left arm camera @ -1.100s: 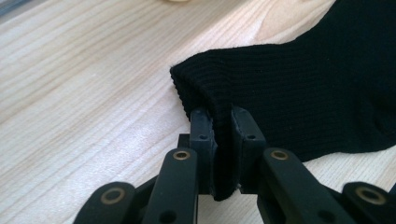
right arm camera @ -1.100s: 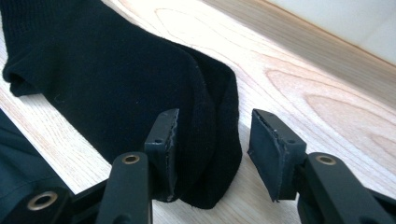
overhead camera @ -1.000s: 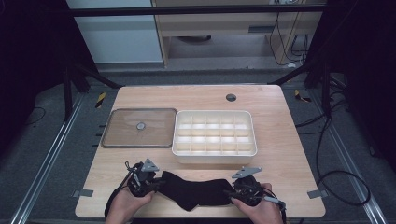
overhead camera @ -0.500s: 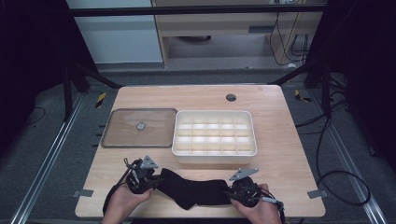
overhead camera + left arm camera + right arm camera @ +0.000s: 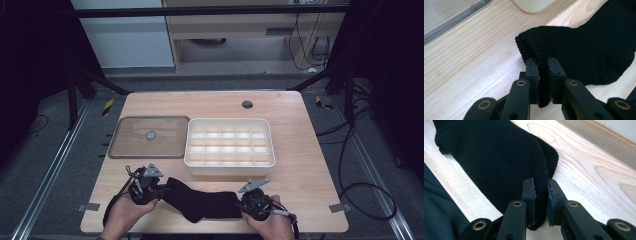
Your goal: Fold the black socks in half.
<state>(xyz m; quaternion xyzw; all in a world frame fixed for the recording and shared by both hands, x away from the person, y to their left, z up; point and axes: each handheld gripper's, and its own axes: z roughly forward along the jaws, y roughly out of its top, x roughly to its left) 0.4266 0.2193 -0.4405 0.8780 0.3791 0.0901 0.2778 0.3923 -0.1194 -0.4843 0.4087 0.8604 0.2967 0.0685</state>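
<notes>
Where the black sock lies: pale wooden table.

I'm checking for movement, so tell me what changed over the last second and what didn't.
Hardly anything moved. The left gripper and right gripper shifted only slightly near the table's front edge, each clamped on one end of the black sock, which lies stretched between them as before. The white divided box and clear lid kept their places.

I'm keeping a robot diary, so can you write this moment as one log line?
left gripper: shut on black sock | right gripper: shut on black sock | sock: stretched between them, on wooden table
</notes>
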